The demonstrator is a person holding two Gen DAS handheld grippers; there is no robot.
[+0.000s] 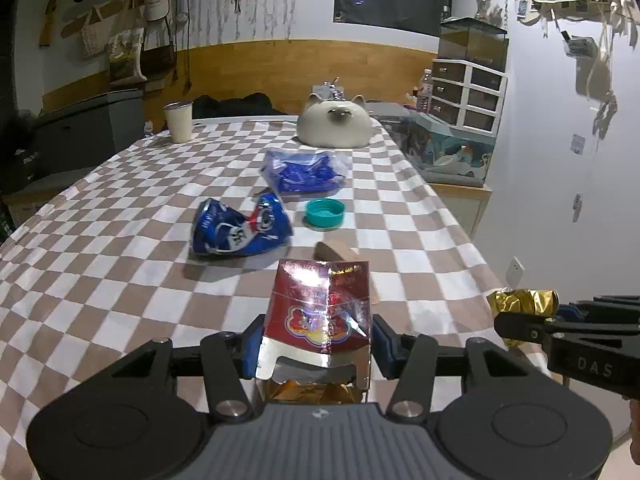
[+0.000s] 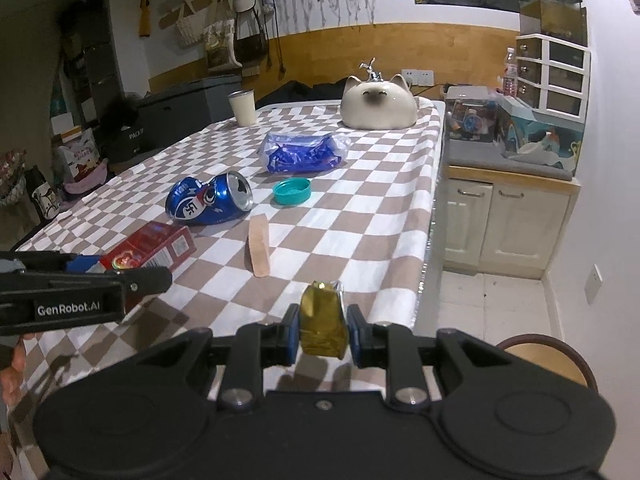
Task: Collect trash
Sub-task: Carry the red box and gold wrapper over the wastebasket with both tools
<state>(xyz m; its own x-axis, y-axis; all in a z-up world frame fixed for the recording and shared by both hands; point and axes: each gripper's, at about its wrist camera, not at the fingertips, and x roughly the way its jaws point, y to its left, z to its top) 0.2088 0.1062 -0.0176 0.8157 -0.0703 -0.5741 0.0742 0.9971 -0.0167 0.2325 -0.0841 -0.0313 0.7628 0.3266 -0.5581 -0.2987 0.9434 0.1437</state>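
red carton (image 1: 320, 312) lengthwise away, foil wad (image 2: 323, 326) upright

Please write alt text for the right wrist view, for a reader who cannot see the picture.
The right gripper holds a crumpled gold foil wrapper between its fingers, above a checkered tablecloth. Further back lie a crushed blue can, a teal lid, a blue plastic bag and a tan strip. At left, the left gripper holds a red box.

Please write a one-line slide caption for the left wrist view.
Left gripper clamps a red box above the checkered table; crushed blue can and teal lid wait.
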